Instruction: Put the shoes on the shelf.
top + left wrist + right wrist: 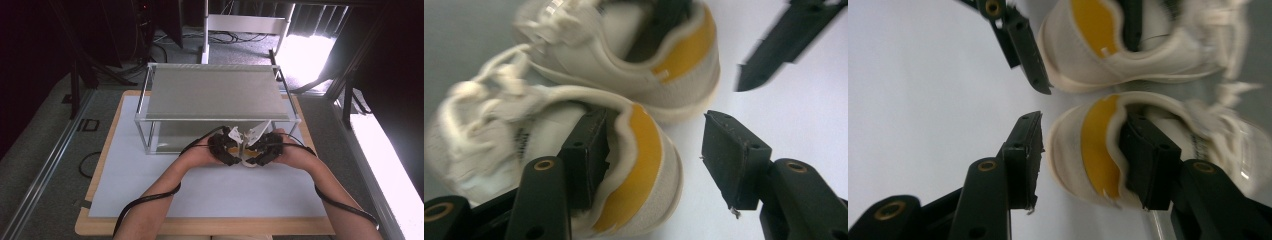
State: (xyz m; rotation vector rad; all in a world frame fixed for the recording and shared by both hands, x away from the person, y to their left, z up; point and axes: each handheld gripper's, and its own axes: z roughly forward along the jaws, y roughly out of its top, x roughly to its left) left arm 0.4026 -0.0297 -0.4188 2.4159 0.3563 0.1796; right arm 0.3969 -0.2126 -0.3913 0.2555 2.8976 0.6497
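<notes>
Two small white sneakers with yellow heel patches sit side by side on the white mat of the counter [150, 190], toward its far middle, just in front of the open lower level of a metal-framed shelf rack [215, 92]. In the high view the left tongs [226, 150] and the right tongs [261, 151] meet over the pair, the hands close together. The left tongs view shows the nearer sneaker [574, 165] with one jaw tucked inside its heel collar and the other jaw standing clear of the heel on the outside, so the left tongs [656, 155] are spread and press on nothing. The right tongs view shows the same arrangement mirrored: the right tongs [1088, 155] stand spread astride the heel of the other sneaker [1128, 150], one jaw inside the collar, the outer jaw off the rubber. By my reading the step in hand is the release after setting the pair down in front of the rack; the shoes rest on the mat on their own. The next move would call for drawing each inner jaw straight back out of its collar without dragging the shoe or catching the loose laces. The high view gives the rack and the shoes' place on the counter, while the tongs views give the gaps between pads and heels, which are too small to tell from above.
</notes>
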